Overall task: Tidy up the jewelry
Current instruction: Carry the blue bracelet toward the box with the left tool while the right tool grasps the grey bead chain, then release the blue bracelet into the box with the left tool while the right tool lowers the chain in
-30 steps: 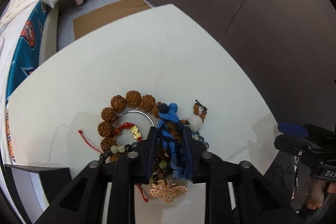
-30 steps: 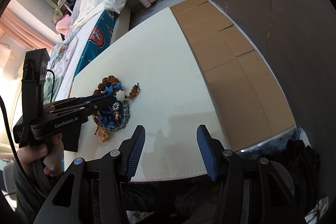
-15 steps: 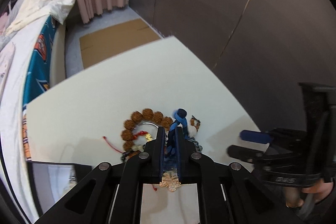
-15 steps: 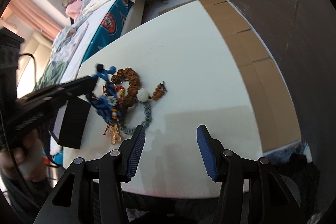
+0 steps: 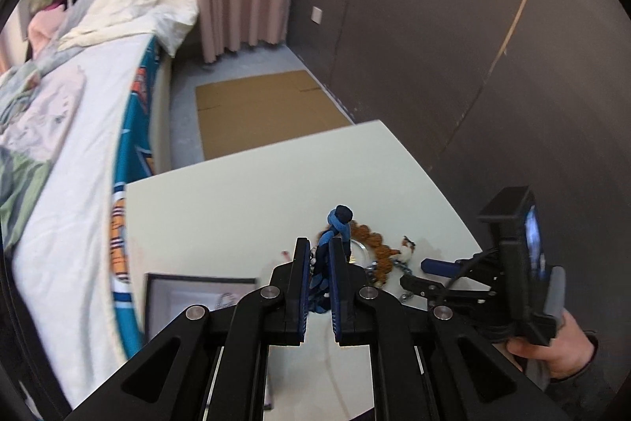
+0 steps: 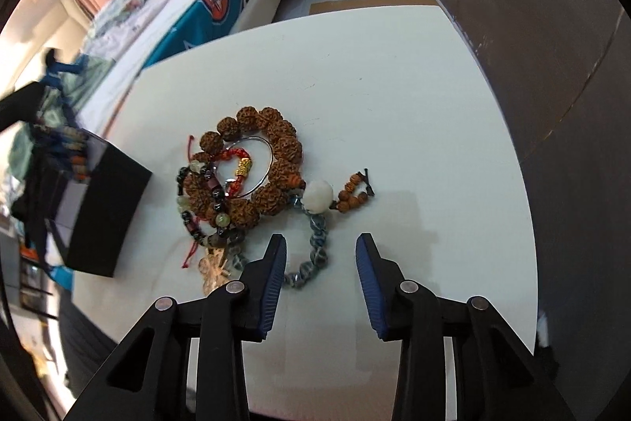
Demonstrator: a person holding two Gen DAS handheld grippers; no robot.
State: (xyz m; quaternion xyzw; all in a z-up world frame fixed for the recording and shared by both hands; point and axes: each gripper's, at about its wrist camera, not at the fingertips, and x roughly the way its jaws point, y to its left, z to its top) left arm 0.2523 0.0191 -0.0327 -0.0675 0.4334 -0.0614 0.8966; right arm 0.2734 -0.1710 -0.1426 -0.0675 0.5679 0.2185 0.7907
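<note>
1. Left wrist view: the left tongs [image 5: 318, 265] are clamped on a blue braided bracelet [image 5: 336, 223], held low in the centre of the frame above the white counter [image 5: 244, 200].
2. A dark open box [image 5: 197, 296] sits at the lower left of that view, just beside the tongs. I judge it to be where the jewelry belongs, so this piece looks on its way there but is not yet inside.
3. Right wrist view: most of the work is left. The brown bead bracelet [image 6: 260, 160], silver bangle [image 6: 265, 164], red cord with gold charm [image 6: 240, 164], white bead [image 6: 318, 196] and grey-blue chain [image 6: 315, 251] lie tangled mid-frame on the counter.
4. The right tongs [image 6: 320, 259] point steeply down over the chain at lower centre. Their jaws have just been narrowing, yet a clear gap remains, and the pads touch nothing.
5. A hand [image 5: 552, 346] grips the right tool at the lower right of the left view.
</note>
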